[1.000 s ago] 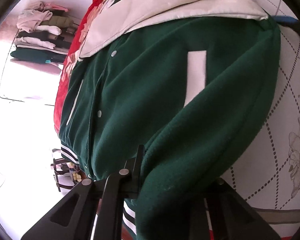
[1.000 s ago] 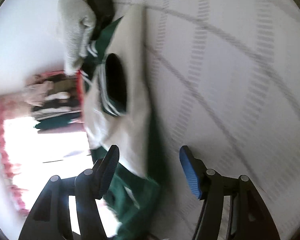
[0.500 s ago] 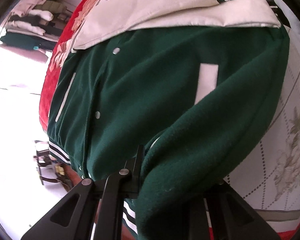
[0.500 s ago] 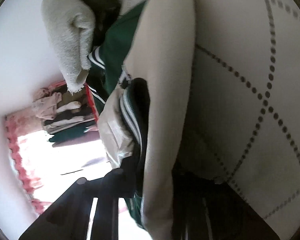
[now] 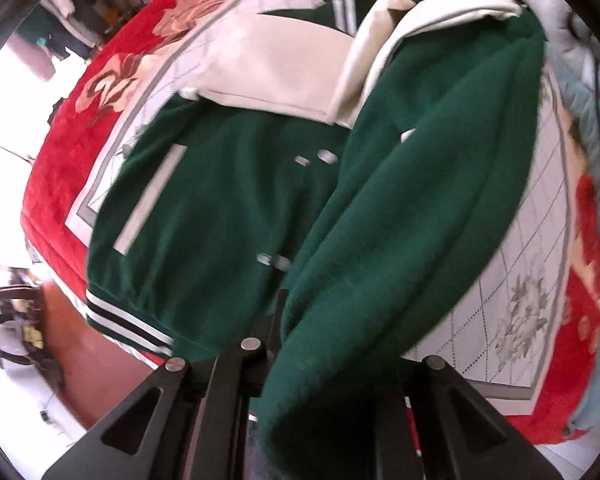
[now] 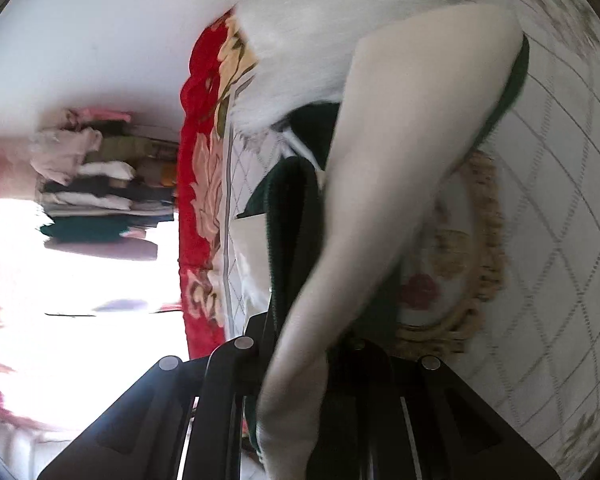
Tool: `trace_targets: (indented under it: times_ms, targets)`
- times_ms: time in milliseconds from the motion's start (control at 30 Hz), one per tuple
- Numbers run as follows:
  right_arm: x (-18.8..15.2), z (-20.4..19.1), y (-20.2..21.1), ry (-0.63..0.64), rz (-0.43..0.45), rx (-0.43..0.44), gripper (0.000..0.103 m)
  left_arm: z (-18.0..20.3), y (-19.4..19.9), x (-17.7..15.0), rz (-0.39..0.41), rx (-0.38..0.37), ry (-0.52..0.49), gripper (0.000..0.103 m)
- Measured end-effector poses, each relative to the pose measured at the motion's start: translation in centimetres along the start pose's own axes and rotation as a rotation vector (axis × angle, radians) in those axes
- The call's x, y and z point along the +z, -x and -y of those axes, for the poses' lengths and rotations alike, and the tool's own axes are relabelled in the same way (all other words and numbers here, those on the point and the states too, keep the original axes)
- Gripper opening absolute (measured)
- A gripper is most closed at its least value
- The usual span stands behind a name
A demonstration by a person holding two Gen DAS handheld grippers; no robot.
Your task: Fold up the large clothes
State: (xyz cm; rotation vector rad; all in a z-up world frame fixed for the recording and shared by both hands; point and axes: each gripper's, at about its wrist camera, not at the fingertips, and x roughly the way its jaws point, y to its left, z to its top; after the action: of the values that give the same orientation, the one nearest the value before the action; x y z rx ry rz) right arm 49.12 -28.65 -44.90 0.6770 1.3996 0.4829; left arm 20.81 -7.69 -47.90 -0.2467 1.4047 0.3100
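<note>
A dark green varsity jacket (image 5: pixel 220 216) with cream sleeves and striped cuffs lies on the bed. My left gripper (image 5: pixel 324 364) is shut on a fold of the jacket's green body (image 5: pixel 420 208), lifted over the front. My right gripper (image 6: pixel 312 344) is shut on a cream sleeve (image 6: pixel 384 160) with its dark striped cuff (image 6: pixel 296 216), held above the bedspread. The fabric hides both pairs of fingertips.
The bed has a red floral blanket (image 5: pixel 100 92) and a white quilted spread (image 5: pixel 512 296). A light blue garment (image 5: pixel 592 168) lies at the right. A stack of folded clothes (image 6: pixel 96 184) stands by the wall. A white fluffy item (image 6: pixel 300 52) lies at the bed's far end.
My left gripper has carried the green fold across the jacket front and the view has swung. My right gripper, open a second ago, has shut on the cream sleeve and lifted it.
</note>
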Motion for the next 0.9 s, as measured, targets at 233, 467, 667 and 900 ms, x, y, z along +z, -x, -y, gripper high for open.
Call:
trace_targets:
  times_ms: [233,467,667,900]
  targets:
    - [-0.8,-12.5,-11.9,0.051,-0.063,-0.218,0.015,-14.4,-3.2,3.7,-0.061,-0.091,0.157,0.012]
    - [-0.7,-16.3,-27.3,0.074,-0.208,-0.448,0.036,-26.1,-12.2,4.5,-0.192,-0.196,0.364,0.041]
    - [-1.4,-18.2,-30.4,0.099,-0.246,-0.422,0.067,-30.3,-14.8,3.3,-0.275,-0.414,0.536,0.043]
    - [-6.0,-20.2,-26.6,0.112,-0.246,-0.155,0.067,-36.0,-9.1,2.5,-0.14,-0.437,0.718,0.063]
